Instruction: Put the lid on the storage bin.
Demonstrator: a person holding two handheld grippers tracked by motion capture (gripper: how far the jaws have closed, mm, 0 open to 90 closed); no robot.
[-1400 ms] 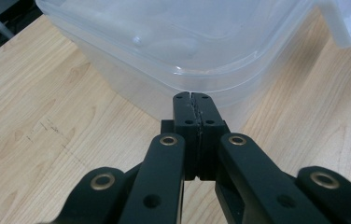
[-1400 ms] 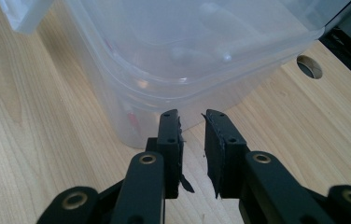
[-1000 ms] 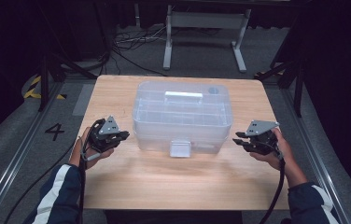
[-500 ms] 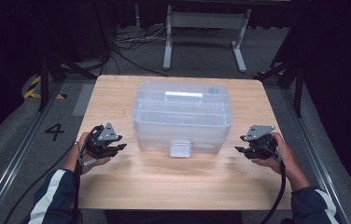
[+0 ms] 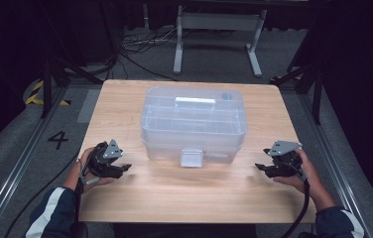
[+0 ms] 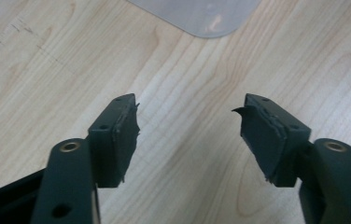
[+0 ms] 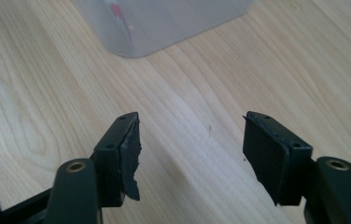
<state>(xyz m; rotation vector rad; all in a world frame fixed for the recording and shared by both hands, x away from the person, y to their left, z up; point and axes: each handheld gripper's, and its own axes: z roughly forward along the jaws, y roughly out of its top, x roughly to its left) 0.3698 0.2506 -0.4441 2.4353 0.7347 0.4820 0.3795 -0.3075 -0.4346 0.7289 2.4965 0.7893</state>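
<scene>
The clear plastic box [image 5: 193, 124] sits in the middle of the wooden table [image 5: 194, 198], with its lid on and a small latch [image 5: 191, 157] on its near side. The long way of the box runs from left to right, so one short end faces each hand.

The left gripper [image 5: 121, 167] is at the left end of the box, near its front corner, and points at it. The right gripper [image 5: 260, 167] is at the right end and points back toward the box. Both look about the same way off from the box, and neither touches it. In the left gripper view a corner of the box [image 6: 197, 18] lies ahead of the jaws, and in the right gripper view a corner [image 7: 159, 23] shows ahead too.

Both grippers have just been opening. Their jaws now stand apart with only bare table between them.

A second ago both hands were higher and farther up along the box ends. Now they are lower and closer to the near edge of the table. The box has not moved.
</scene>
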